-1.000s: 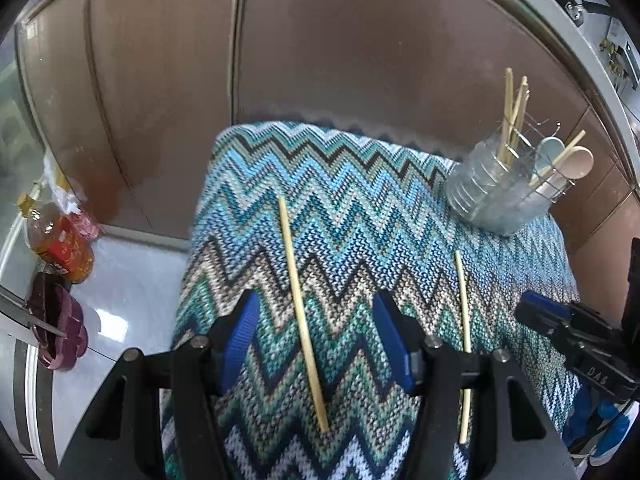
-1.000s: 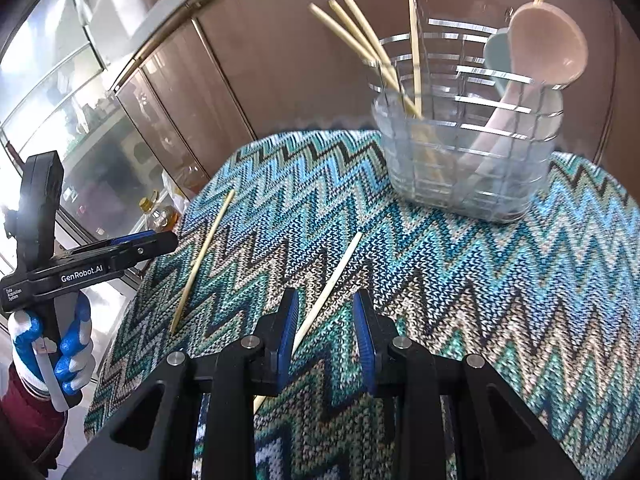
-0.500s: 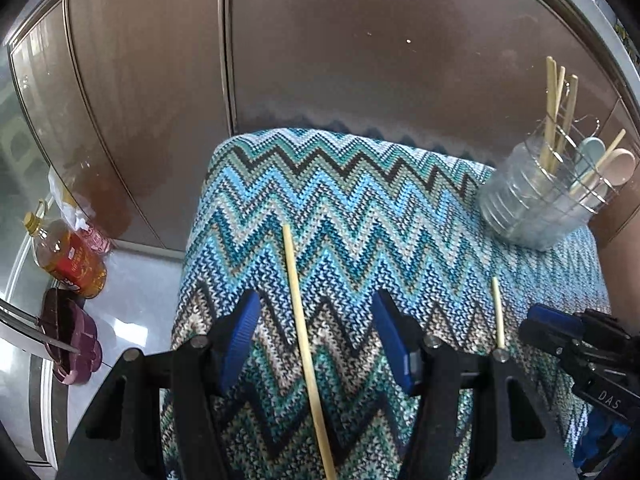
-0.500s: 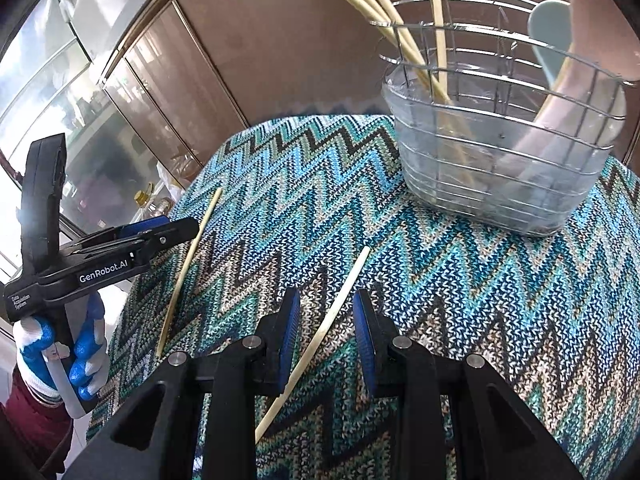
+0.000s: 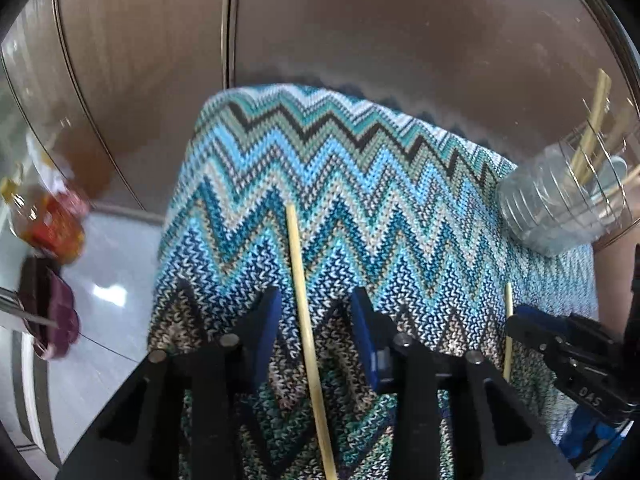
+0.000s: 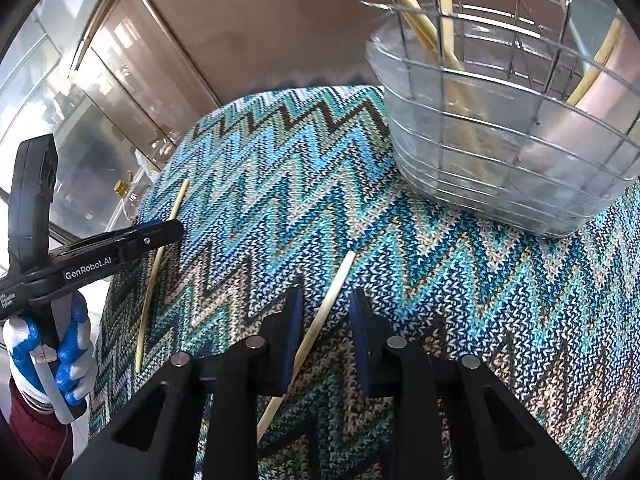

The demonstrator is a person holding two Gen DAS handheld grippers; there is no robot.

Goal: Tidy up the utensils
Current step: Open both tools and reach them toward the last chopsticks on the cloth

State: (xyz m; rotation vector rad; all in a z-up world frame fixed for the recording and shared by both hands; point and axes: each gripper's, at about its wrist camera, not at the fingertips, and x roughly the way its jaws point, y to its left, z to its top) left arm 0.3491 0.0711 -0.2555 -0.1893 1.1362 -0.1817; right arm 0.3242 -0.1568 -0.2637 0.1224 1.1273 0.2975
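Two pale wooden chopsticks lie on a zigzag-patterned cloth. One chopstick lies between the fingers of my open left gripper, low over the cloth. The other chopstick lies between the fingers of my open right gripper. Neither gripper has closed on its stick. A wire utensil basket with a clear liner holds chopsticks and spoons at the far right; it also shows in the left wrist view. Each gripper shows in the other's view: the right gripper, the left gripper.
Brown cabinet doors stand behind the cloth-covered table. On the floor to the left are a bottle of amber liquid and a purple object. The cloth's left edge drops off near the left chopstick.
Both grippers have moved forward and down over their chopsticks, so each stick now lies deeper between the fingers. The basket looms closer in the right wrist view.
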